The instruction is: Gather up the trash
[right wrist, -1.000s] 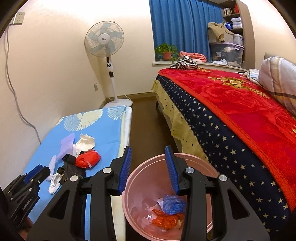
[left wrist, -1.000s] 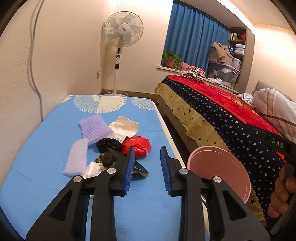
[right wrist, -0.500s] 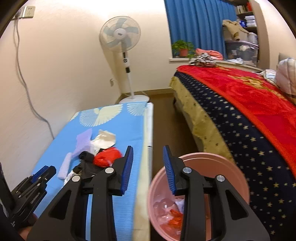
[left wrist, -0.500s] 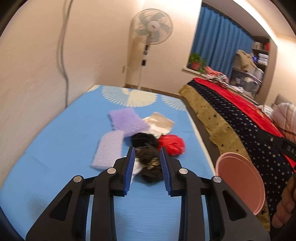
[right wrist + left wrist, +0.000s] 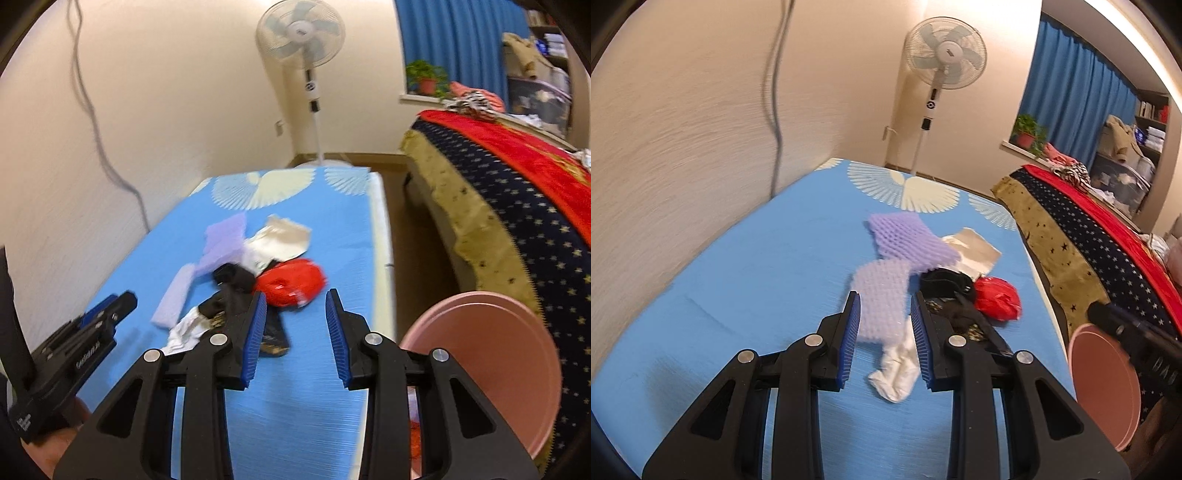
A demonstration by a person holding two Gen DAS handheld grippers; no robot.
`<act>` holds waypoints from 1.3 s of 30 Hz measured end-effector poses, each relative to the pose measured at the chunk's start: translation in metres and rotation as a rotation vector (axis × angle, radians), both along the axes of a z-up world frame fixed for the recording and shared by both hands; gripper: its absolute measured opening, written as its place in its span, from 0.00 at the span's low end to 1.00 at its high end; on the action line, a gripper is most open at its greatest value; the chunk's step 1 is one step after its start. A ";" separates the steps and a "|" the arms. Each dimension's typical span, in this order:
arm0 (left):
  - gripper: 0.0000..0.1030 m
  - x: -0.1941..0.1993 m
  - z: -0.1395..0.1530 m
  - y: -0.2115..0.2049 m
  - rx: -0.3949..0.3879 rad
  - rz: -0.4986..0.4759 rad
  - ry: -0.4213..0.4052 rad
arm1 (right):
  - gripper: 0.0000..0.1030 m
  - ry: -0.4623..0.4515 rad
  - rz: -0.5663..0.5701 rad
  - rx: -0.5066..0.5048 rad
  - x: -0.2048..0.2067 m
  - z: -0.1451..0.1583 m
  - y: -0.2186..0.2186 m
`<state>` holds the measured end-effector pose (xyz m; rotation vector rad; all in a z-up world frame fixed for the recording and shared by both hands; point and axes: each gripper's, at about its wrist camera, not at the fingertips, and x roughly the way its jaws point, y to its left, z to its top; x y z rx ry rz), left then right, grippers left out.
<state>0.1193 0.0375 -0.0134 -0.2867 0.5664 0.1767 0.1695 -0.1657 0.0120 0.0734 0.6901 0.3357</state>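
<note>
Your left gripper [image 5: 882,321] hangs spread over the purple foam net [image 5: 882,295]; your right gripper [image 5: 295,317], also spread and empty, faces the red wrapper [image 5: 291,282].

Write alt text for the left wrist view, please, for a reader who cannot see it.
The left gripper, jaws open and holding nothing, hangs over a blue mattress with a trash pile: purple foam netting, a white rag, black scraps and a red bag. A pink bin stands at right.
</note>
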 end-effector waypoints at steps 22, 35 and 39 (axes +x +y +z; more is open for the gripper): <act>0.41 0.029 -0.033 0.012 -0.097 -0.026 0.100 | 0.22 0.129 0.129 -0.083 0.024 -0.048 0.054; 0.00 0.032 -0.032 0.003 -0.050 -0.048 0.143 | 0.05 0.066 0.086 -0.074 0.013 -0.017 0.038; 0.00 0.025 -0.023 0.004 -0.046 -0.055 0.118 | 0.05 0.047 0.064 -0.064 0.003 -0.005 0.031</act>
